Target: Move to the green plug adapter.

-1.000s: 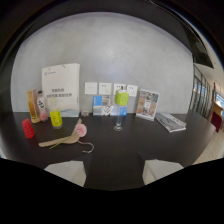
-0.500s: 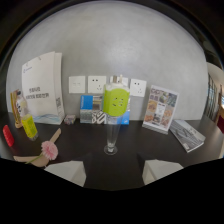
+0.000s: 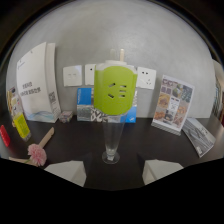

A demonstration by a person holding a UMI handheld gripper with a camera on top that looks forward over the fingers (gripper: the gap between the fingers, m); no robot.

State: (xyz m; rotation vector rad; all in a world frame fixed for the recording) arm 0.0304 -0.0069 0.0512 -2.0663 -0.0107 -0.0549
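Observation:
A green plug adapter [image 3: 115, 90] with dark socket holes rests on top of a clear tall glass [image 3: 112, 140] standing on the dark table [image 3: 165, 147]. It is straight ahead of my gripper [image 3: 112, 172] and just beyond the fingertips. Both pale fingers [image 3: 67, 171] show at the bottom with a wide gap and nothing between them; the gripper is open. The glass foot sits between the two fingertips' lines, slightly ahead.
White wall sockets [image 3: 146, 77] line the grey wall behind. A white paper bag [image 3: 36, 82] stands left, with a yellow bottle [image 3: 21, 125] and a pink-tipped wooden brush [image 3: 39, 150]. A blue box [image 3: 90, 107] sits behind the glass. Leaflets [image 3: 171, 105] lean right.
The view has closed in on the green adapter and glass, which now look much larger and nearer. The side objects have slid outward.

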